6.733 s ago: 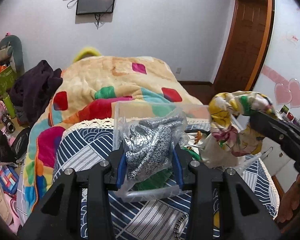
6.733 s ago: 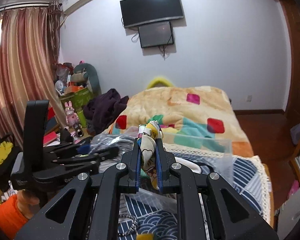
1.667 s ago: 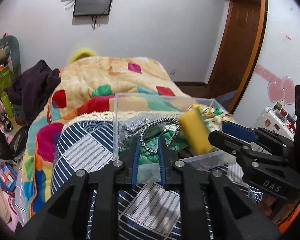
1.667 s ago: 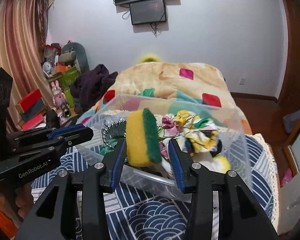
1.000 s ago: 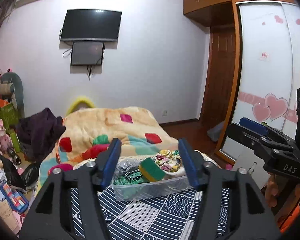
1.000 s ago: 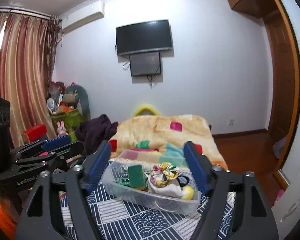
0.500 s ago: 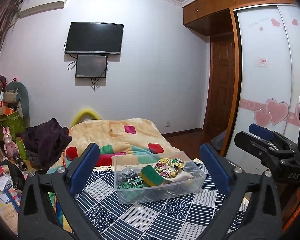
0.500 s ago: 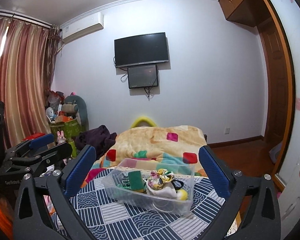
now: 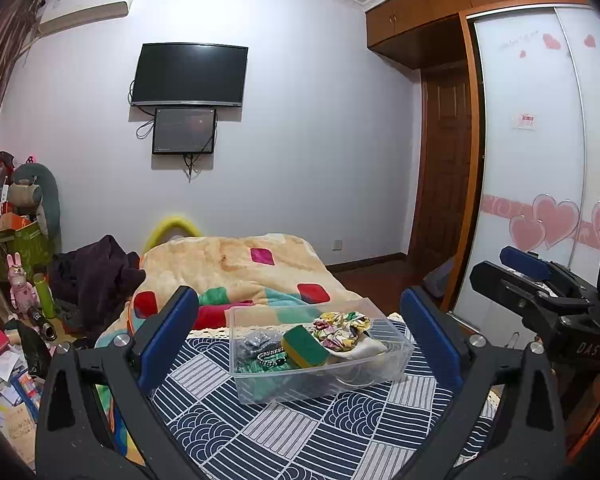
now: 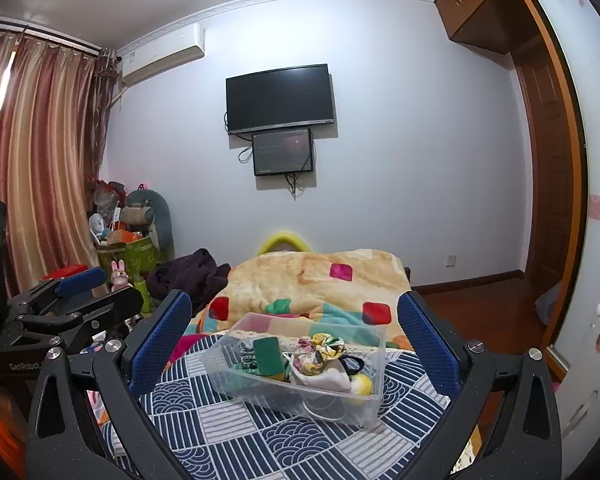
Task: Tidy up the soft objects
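Observation:
A clear plastic box [image 9: 396,356] [image 10: 370,404] stands on the blue patterned tablecloth [image 9: 300,432]. In it lie a yellow-green sponge [image 9: 303,346] [image 10: 268,354], a floral cloth scrunchie [image 9: 342,330] [image 10: 318,350], a grey knit piece [image 9: 257,342], a beaded band [image 9: 270,356] and a yellow ball [image 10: 360,384]. My left gripper [image 9: 300,340] is wide open and empty, held back from the box. My right gripper [image 10: 294,338] is wide open and empty, also held back. Each gripper shows at the edge of the other's view.
A bed with a colourful blanket [image 9: 236,268] lies behind the table. A dark cloth heap [image 9: 96,268] and cluttered toys and boxes [image 9: 16,240] are at the left. A wardrobe with heart stickers [image 9: 540,200] and a wooden door [image 9: 444,184] are at the right.
Both grippers let go of the sponge and beaded band into the box, opened wide and pulled up and back, so the box now looks small and far.

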{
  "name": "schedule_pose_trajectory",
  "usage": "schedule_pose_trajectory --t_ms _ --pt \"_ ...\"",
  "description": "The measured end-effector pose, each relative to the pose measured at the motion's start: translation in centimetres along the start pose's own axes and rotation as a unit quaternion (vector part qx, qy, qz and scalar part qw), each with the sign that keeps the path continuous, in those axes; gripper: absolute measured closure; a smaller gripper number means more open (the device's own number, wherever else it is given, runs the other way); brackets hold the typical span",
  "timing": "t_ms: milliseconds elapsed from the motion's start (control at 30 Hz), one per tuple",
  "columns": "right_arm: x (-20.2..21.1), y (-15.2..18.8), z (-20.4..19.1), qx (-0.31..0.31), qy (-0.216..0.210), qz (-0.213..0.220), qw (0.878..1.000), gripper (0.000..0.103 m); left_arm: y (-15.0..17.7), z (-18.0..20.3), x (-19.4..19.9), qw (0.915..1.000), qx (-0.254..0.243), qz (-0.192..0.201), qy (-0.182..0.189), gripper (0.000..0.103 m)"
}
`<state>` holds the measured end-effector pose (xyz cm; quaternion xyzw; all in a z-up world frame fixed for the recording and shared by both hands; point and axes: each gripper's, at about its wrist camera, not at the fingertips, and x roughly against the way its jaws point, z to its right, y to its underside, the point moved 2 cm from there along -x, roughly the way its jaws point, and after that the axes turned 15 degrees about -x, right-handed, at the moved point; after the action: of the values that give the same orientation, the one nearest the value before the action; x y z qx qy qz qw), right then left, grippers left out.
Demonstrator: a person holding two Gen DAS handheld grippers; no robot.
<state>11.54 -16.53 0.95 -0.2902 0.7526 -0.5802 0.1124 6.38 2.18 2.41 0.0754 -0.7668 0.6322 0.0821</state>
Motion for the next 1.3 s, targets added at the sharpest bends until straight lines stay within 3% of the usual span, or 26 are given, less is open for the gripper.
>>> schedule_pose_trajectory --t_ms 1300 --pt "0.05 0.01 0.36 -0.014 0.0 -0.009 1.0 0.0 0.08 0.0 -0.19 0.9999 0.0 -0.004 0.01 0.0"
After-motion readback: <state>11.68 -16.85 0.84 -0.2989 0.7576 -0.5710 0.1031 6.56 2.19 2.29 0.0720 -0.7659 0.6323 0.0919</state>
